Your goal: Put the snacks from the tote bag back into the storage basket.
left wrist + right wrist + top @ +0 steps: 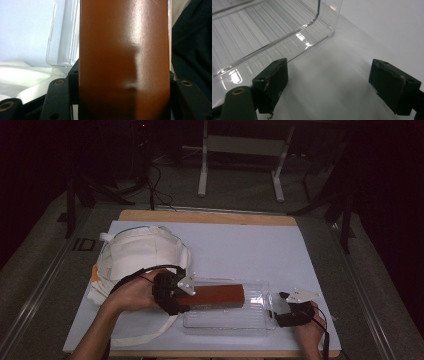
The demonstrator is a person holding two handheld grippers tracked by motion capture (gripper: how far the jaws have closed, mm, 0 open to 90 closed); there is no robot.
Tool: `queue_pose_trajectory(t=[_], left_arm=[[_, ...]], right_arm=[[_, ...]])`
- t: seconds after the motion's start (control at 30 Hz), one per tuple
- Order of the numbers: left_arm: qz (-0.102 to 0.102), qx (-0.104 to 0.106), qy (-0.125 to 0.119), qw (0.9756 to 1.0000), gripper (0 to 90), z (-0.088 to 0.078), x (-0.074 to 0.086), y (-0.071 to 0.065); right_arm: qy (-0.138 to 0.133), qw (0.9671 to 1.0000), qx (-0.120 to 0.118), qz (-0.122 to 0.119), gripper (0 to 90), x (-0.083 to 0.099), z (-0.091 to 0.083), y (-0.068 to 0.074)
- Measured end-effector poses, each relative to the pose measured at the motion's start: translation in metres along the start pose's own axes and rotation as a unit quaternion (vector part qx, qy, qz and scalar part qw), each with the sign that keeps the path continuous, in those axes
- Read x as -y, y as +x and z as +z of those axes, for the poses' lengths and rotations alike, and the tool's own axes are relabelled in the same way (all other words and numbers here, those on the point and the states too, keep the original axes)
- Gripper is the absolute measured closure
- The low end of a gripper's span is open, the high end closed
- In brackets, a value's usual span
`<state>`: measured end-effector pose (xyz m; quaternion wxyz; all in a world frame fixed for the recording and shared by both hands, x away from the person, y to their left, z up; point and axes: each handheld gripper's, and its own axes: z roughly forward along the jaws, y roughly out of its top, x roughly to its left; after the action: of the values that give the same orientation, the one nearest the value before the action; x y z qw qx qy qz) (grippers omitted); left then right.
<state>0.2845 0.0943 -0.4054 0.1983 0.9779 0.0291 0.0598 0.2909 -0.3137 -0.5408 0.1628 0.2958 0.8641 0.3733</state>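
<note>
A long brown box [216, 296] lies over the clear plastic bin [250, 320] near the table's front. My left gripper [172, 293] is shut on the box's left end. In the left gripper view the brown box [123, 60] runs up between the jaws, with the clear bin [62, 37] behind it. My right gripper [287, 312] sits at the bin's right end, resting low on the white mat. In the right gripper view my right gripper [328, 85] stands open with nothing between its pads, and the clear bin [262, 32] is just left of the left pad.
A cream cloth bag [140, 255] lies at the left of the white mat [250, 245], its strap trailing toward the front edge. Beyond the table's far edge stand the legs of another table [240, 165] on grey carpet.
</note>
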Motion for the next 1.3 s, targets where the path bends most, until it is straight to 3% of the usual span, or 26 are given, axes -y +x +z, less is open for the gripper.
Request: queue_pose_trajectory(t=[1.3], left_arm=[[0.04,0.028,0.016,0.9987,43.7,0.022,-0.017,-0.018]], right_arm=[[0.002,1.0,-0.003,0.001,15.7,0.0,0.0,-0.001]])
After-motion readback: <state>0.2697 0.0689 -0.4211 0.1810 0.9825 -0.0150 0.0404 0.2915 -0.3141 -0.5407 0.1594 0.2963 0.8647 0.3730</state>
